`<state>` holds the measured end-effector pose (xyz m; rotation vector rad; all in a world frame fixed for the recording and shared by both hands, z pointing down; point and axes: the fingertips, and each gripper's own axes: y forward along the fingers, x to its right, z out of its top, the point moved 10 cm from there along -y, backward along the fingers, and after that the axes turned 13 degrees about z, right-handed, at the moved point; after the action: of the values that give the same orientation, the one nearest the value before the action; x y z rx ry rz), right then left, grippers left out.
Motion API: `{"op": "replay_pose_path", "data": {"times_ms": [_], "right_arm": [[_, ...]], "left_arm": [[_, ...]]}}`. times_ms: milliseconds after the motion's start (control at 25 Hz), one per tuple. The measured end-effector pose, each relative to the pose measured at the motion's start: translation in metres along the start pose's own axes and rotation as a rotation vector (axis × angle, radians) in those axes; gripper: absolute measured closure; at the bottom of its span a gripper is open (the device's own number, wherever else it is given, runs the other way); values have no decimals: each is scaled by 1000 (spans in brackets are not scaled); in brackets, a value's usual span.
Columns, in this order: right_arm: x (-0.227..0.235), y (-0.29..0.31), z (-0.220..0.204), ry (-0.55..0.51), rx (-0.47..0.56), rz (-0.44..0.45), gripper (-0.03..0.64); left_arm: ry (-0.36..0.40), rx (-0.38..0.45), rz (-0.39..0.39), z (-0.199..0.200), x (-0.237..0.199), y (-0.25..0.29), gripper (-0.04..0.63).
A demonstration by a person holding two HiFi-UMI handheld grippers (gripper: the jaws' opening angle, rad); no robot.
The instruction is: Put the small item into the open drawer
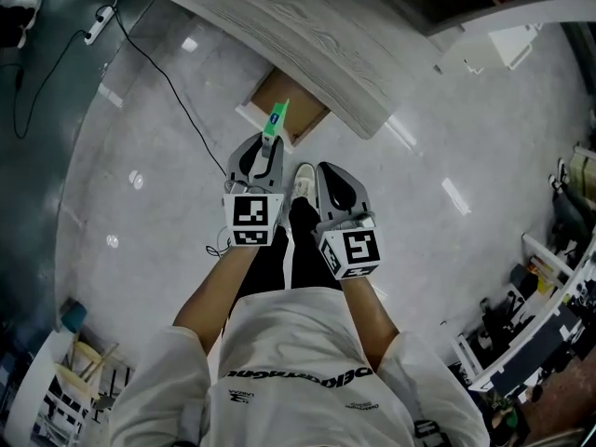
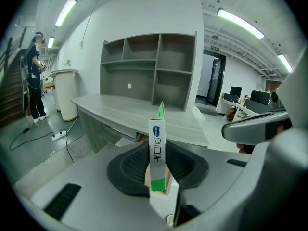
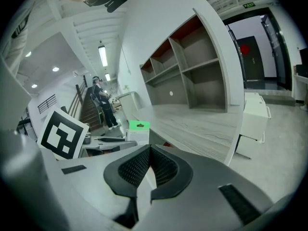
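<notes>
Between the left gripper's (image 2: 158, 170) pads the small green-and-white box (image 2: 158, 146) stands upright, firmly pinched, hanging over the open drawer (image 1: 300, 110) below the desk's (image 1: 307, 35) front edge; pickup and carry look done, lowering and release are left; the right gripper (image 3: 150, 150) is closed, empty

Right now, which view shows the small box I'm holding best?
The left gripper view: the small box stands edge-on between the jaws, print visible. Head view shows only its green end; right gripper view, its green top.
</notes>
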<state>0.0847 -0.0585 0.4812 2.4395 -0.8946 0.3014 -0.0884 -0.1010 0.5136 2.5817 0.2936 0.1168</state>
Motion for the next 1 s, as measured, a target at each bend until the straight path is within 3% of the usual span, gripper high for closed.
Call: {"op": "replay_pose_path", "data": {"times_ms": [1000], "right_arm": [[26,19,-39,51,-44,-11,586]], "left_arm": [[123,-152,-32,-77,2,94,494]]}}
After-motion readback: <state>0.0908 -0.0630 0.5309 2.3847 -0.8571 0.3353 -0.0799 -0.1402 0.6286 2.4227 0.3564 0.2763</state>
